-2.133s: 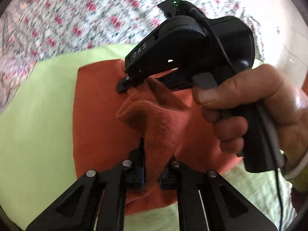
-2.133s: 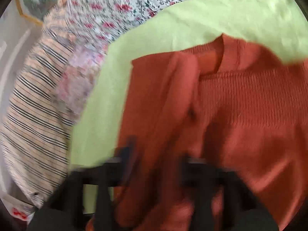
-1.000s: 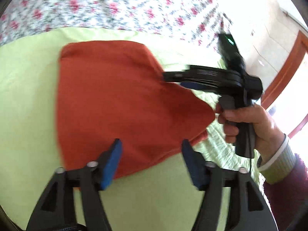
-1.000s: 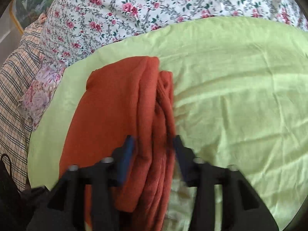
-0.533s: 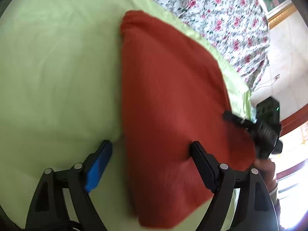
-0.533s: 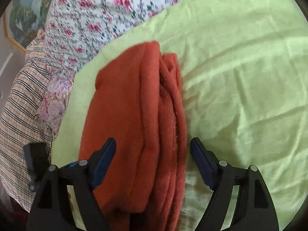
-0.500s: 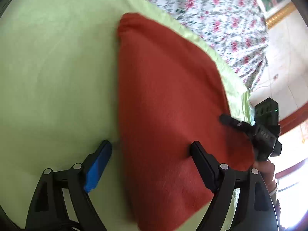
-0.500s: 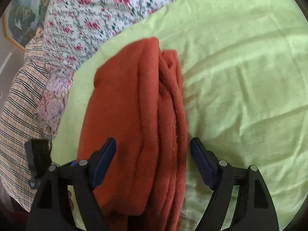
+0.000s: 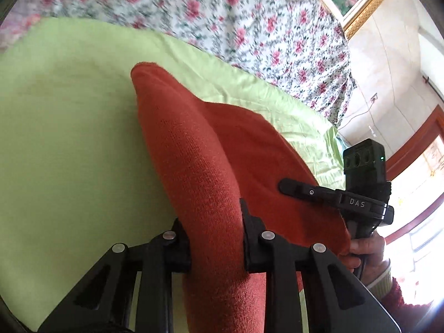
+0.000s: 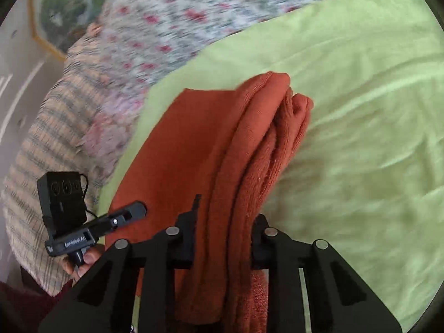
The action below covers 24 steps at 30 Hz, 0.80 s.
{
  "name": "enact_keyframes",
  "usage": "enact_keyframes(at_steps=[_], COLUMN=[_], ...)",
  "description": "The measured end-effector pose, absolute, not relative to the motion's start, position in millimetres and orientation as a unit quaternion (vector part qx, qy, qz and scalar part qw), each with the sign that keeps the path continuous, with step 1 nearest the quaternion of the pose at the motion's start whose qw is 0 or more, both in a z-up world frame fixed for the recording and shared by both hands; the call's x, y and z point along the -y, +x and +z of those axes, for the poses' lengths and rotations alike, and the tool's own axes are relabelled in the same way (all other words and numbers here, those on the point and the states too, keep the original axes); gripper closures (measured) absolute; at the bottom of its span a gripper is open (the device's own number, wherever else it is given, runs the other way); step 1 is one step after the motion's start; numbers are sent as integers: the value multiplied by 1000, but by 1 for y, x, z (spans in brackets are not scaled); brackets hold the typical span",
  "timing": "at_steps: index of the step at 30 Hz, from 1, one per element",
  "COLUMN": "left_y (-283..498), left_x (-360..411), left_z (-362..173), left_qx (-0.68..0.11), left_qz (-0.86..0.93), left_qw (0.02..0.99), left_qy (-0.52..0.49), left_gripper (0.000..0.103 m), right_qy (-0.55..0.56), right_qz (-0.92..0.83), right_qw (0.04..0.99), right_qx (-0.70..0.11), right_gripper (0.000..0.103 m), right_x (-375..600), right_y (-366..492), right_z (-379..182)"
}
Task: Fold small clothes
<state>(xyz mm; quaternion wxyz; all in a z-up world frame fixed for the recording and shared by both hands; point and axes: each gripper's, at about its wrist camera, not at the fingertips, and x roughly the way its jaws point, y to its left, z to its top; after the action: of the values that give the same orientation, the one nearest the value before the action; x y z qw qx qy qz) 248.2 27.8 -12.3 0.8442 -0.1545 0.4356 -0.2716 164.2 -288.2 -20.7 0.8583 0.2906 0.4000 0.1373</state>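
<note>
A folded rust-orange knit sweater point(image 9: 199, 149) lies on a light green sheet point(image 9: 69, 127). My left gripper point(image 9: 215, 230) is shut on its near folded edge. In the left wrist view my right gripper point(image 9: 294, 188) shows at the sweater's right corner. In the right wrist view the sweater point(image 10: 236, 144) is a thick stack of layers, and my right gripper point(image 10: 223, 236) is shut on that stacked edge. My left gripper point(image 10: 133, 211) shows there at the sweater's left side, held by a hand.
The green sheet point(image 10: 360, 138) covers a bed with a floral cover point(image 9: 222, 19) behind it. A striped cloth point(image 10: 50, 149) lies at the left in the right wrist view. A wall and red door frame point(image 9: 416, 144) stand at the right.
Both grippers were open around the sweater's edges half a second ago. Both have now closed on the folded sweater, one at each end.
</note>
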Motion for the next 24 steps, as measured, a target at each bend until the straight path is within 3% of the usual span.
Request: enact_keyframes(at_steps=[5,11,14,17,24], left_y=[208,195,185,173,130], left_x=[-73,-104,-108,-107,-121], left_z=[-9,-55,-59,-51,-34], left_qx=[-440,-479,-474,-463,-439], left_qz=[-252,-215,-197,-181,-151], left_qw=[852,837,843,857,879], left_qy=[-134,-156,-160,-135,-111], left_gripper=[78,75,68,63,60], right_qy=[307,293,291,285,251], right_qz=[171,140,121,91,43], right_qw=[846,842,845,849,887], right_qx=[-401,-430,-433,-436,-385], right_gripper=[77,77,71,57,56], right_x=[236,211,212,214,216], right_y=[156,152,148,143,125], right_z=[-38,-66,-70,-65,-25])
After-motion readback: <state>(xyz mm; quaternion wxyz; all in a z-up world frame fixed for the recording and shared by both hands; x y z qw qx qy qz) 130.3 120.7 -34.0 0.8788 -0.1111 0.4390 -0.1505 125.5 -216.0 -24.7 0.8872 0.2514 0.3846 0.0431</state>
